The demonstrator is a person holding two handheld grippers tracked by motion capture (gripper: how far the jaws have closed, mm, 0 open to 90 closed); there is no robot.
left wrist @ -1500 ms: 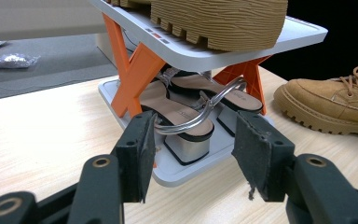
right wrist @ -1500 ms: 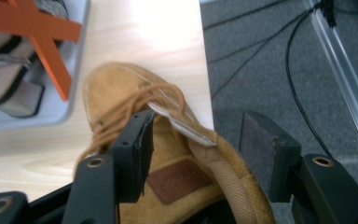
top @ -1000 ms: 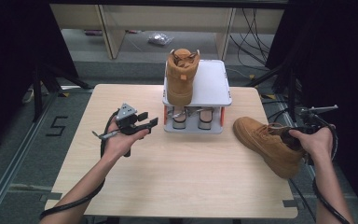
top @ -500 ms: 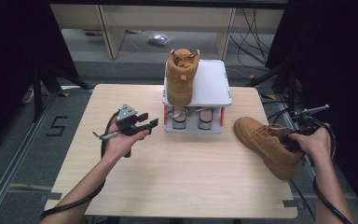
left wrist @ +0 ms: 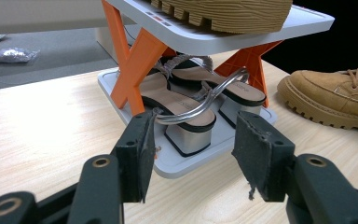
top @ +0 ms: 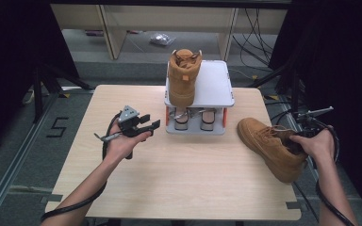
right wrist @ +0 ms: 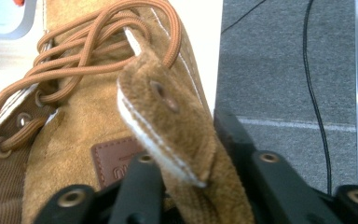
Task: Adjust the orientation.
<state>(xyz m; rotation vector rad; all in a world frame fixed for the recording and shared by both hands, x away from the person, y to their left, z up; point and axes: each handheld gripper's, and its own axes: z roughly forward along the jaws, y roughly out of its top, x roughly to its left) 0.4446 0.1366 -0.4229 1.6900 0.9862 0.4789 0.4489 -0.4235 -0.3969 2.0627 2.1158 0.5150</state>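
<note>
From the high view we see the right hand-held gripper at the collar of the tan boot, which lies on its side at the right edge of the worktop, where it lay a second ago; the left hand-held gripper has not moved either. In the left gripper view its jaws stand wide and empty before the shoe rack. In the right gripper view the jaws, having just been closing, pinch the boot's collar flap.
</note>
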